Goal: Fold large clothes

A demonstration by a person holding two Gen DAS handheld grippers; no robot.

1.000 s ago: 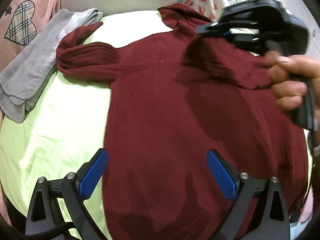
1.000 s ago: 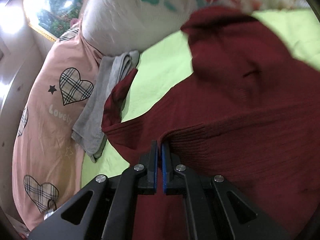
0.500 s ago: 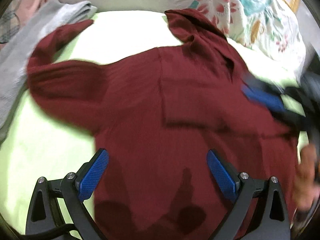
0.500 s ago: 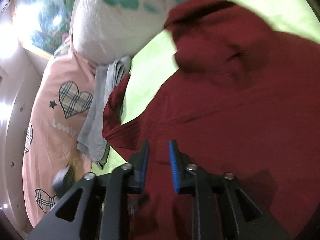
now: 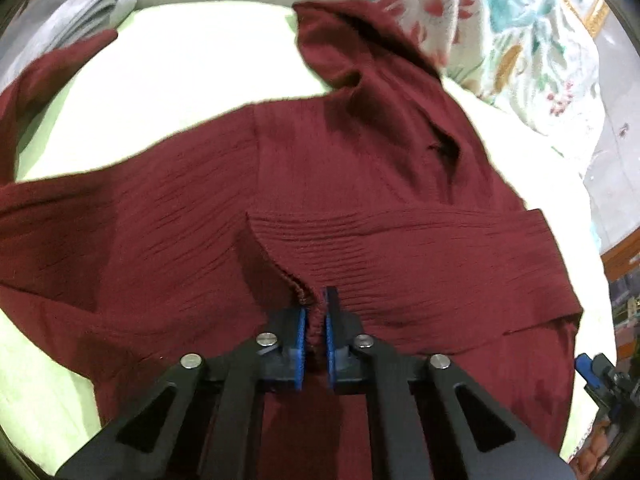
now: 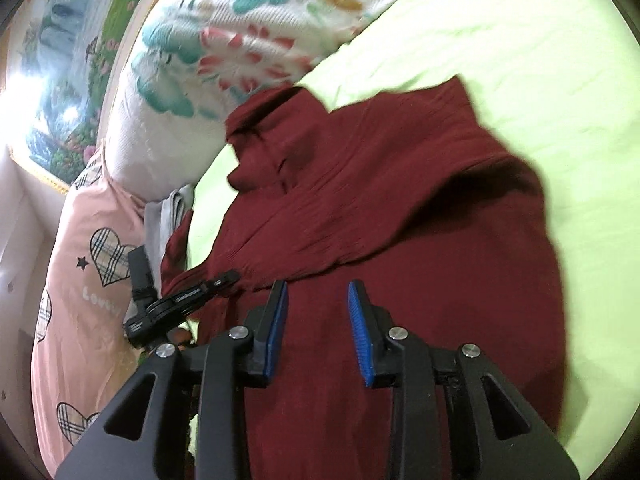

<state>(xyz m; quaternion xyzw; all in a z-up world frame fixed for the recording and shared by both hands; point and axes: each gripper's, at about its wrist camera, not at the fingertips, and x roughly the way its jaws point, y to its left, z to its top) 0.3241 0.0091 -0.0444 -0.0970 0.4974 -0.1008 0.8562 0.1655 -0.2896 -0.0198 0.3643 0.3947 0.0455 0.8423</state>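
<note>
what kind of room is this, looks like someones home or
Most likely a bedroom in a home. A maroon sweater lies spread on a bed with a light green sheet, a floral pillow lies at its head, and a pink heart-print quilt runs along one side.

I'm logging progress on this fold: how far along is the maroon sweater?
Done: one sleeve of the maroon sweater already lies folded across the body. In hand: the left hand-held gripper is shut on that sleeve's cuff; the right hand-held gripper is open, its jaws just widened, holding nothing. Left: the other sleeve is spread toward the grey cloth, and the body is unfolded.
</note>
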